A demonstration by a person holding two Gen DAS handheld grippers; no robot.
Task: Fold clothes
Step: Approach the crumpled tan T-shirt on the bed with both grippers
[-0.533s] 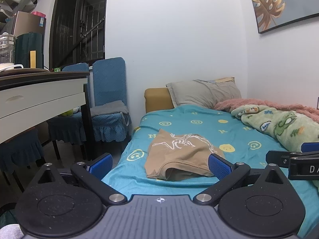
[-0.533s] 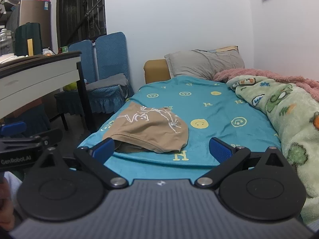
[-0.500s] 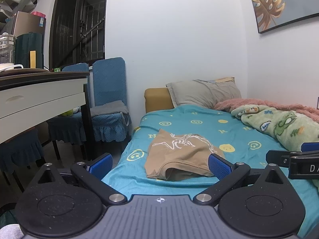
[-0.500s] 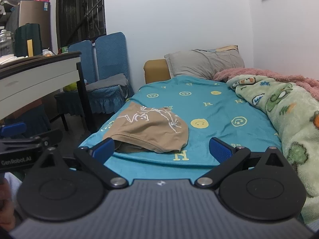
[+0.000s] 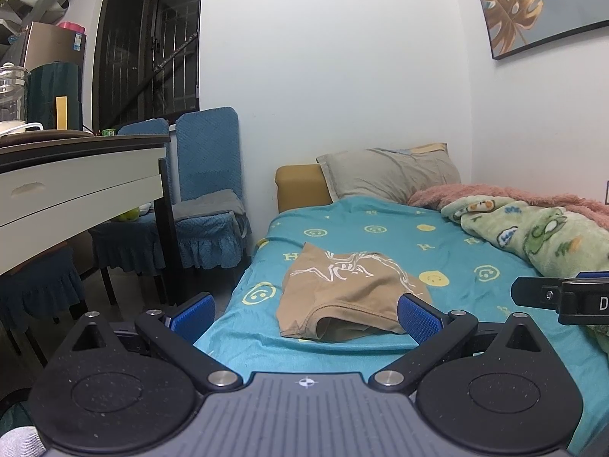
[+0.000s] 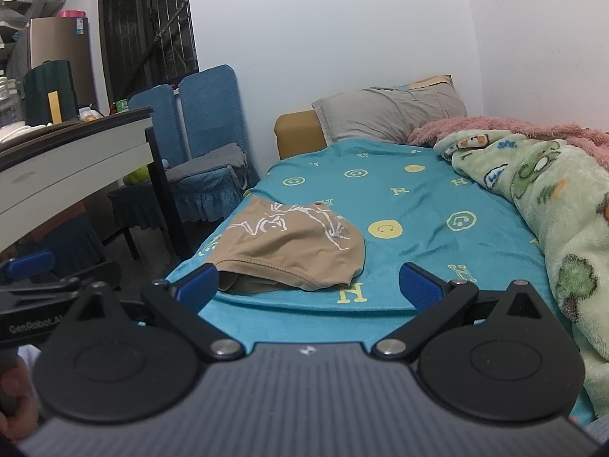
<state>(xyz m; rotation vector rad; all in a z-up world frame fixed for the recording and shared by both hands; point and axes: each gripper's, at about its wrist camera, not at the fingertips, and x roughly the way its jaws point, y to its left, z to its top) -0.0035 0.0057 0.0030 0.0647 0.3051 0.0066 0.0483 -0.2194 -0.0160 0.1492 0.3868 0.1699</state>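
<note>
Lying folded on the teal bedsheet (image 5: pixel 380 228), the tan shirt (image 5: pixel 342 289) shows white line art; both jaws released.

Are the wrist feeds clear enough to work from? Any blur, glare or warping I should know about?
Left wrist view: sharp, evenly lit, no glare; fisheye bends the picture frame and the desk. Right wrist view: the tan garment and the teal sheet read clearly, the desk tilts with the distortion, and the bottom-left corner is dark and blurred.

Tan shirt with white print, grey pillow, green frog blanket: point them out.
Tan shirt with white print (image 6: pixel 293 251): right wrist view, middle of fabric.
Grey pillow (image 5: pixel 388 173): left wrist view, centre.
Green frog blanket (image 6: pixel 552 198): right wrist view, upper fold.
</note>
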